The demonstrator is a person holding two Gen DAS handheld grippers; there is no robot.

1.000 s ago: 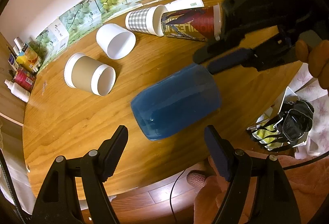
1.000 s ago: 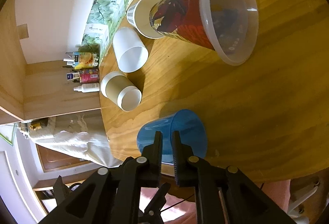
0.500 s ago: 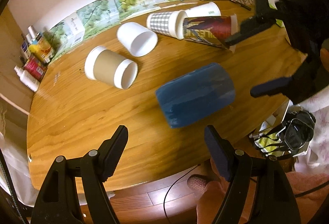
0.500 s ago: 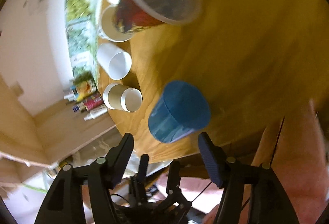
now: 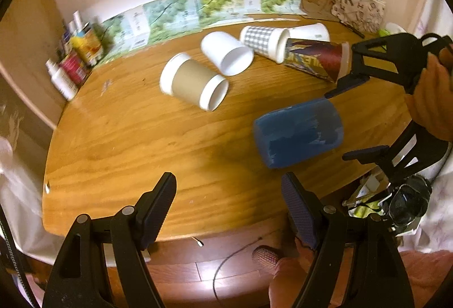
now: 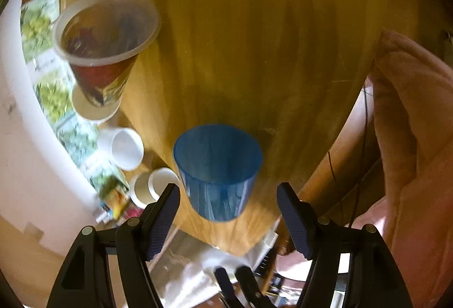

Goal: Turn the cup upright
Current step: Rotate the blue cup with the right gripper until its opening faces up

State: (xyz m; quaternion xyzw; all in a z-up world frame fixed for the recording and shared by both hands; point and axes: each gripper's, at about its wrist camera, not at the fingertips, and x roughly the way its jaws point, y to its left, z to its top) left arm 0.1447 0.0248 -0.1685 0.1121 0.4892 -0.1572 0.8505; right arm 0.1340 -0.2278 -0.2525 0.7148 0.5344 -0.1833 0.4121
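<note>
A blue plastic cup (image 5: 298,132) lies on its side on the wooden table (image 5: 136,144), its mouth toward the right. In the right wrist view the blue cup (image 6: 218,169) shows its open mouth, just ahead of the fingers. My right gripper (image 6: 228,219) is open and empty, its jaws wide on either side of the cup's line; it also shows in the left wrist view (image 5: 356,121) at the cup's mouth end. My left gripper (image 5: 228,210) is open and empty, over the table's near edge, left of and below the cup.
Several other cups lie on their sides: a brown-sleeved one (image 5: 194,84), a white one (image 5: 226,53), a checked one (image 5: 264,39) and a printed clear one (image 5: 317,59). Bottles (image 5: 70,64) stand at the far left. A bag (image 5: 407,203) sits on the floor at right.
My right gripper opened, let go of the blue cup and swung round to face its mouth. My left gripper pulled back, so the cup looks smaller and further right.
</note>
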